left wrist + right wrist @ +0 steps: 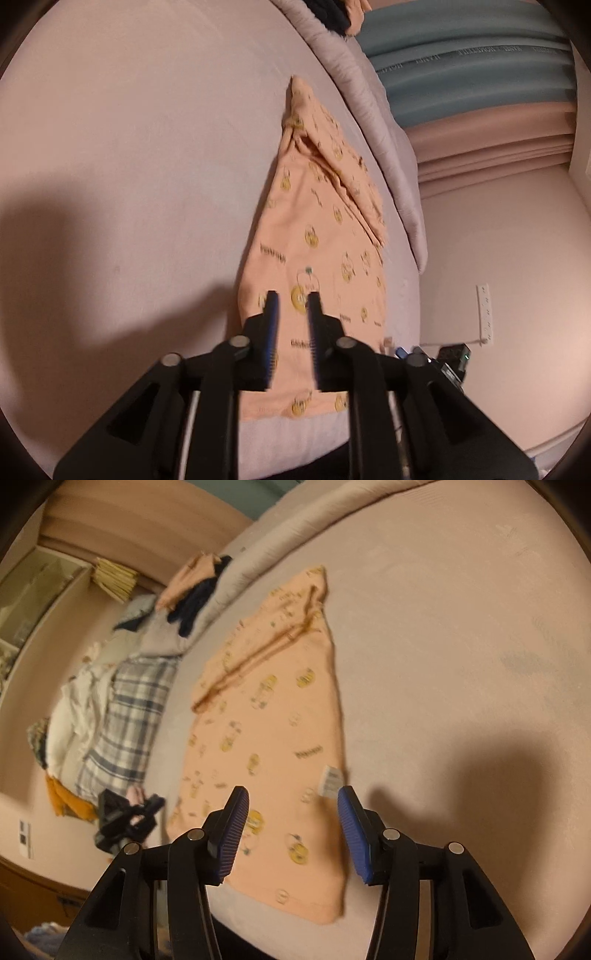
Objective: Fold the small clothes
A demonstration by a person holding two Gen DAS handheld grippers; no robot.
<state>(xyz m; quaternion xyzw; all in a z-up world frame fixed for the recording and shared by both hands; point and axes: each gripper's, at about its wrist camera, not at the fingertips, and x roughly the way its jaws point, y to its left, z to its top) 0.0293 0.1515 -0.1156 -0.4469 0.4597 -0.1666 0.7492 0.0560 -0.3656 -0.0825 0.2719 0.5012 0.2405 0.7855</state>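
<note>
A small peach garment (314, 221) with yellow prints lies flat on the pale lilac bed sheet (147, 147), its far end bunched into folds. My left gripper (293, 295) hovers over its near part, blue pads a narrow gap apart with nothing pressed between them. In the right wrist view the same garment (273, 720) carries a white label (330, 781) near its right edge. My right gripper (292, 790) stands open wide above the near end, with only cloth below its pads.
A rolled lilac duvet (373, 122) borders the sheet beyond the garment. Past it lie a plaid cloth (129, 716), white laundry (81, 701) and dark and peach clothes (195, 590). A black gripper body (125, 819) with a hand on it shows left of the garment.
</note>
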